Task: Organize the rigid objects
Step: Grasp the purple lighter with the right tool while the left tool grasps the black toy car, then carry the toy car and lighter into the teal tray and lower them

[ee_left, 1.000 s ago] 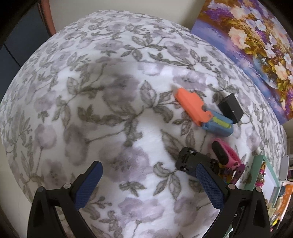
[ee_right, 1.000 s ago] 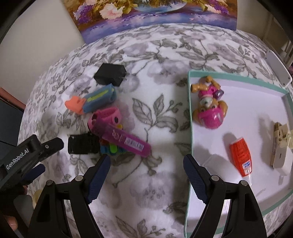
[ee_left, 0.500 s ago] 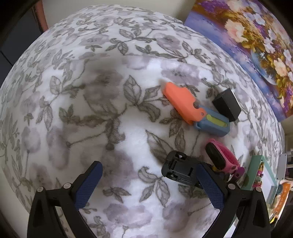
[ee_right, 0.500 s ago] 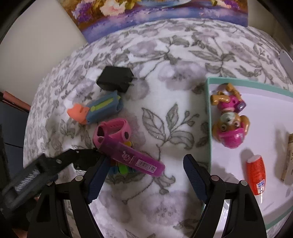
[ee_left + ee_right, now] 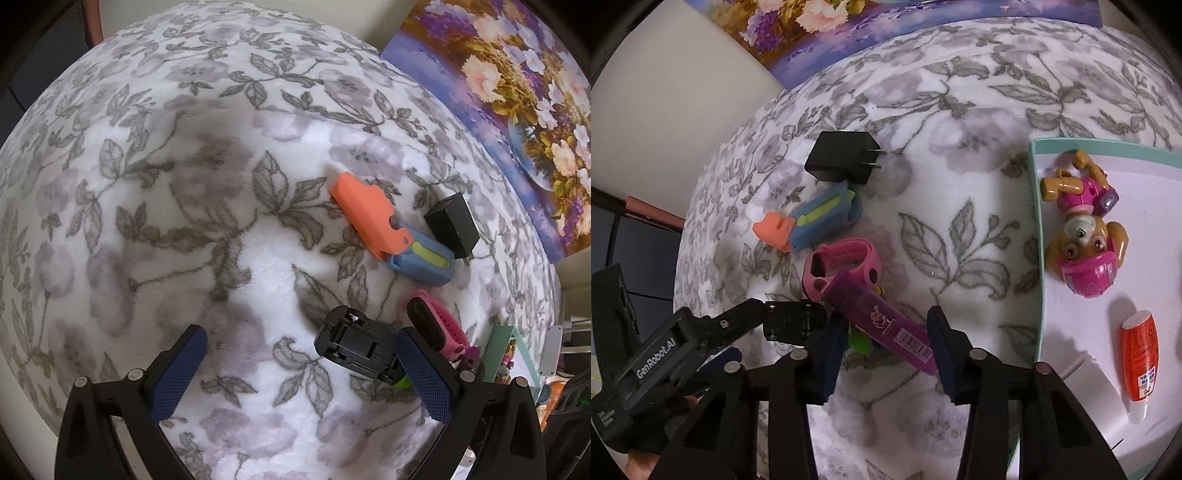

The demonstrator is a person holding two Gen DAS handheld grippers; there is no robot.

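Purple tube [image 5: 886, 325] now between right tool [image 5: 886, 347] fingers, left tool [image 5: 295, 363] nearer.

On the flowery blanket [image 5: 960, 110] lie one black plug [image 5: 842, 157], one orange and blue toy [image 5: 812, 218], one pink watch [image 5: 846, 264], one purple tube [image 5: 886, 325] and one black block [image 5: 356, 345]. The tray [image 5: 1036, 229] holds one puppy toy [image 5: 1084, 236] and one orange tube [image 5: 1139, 360].

The charger [image 5: 842, 157] lies behind the cutter [image 5: 816, 218], the watch [image 5: 842, 266] before it, the tray [image 5: 1036, 236] right.
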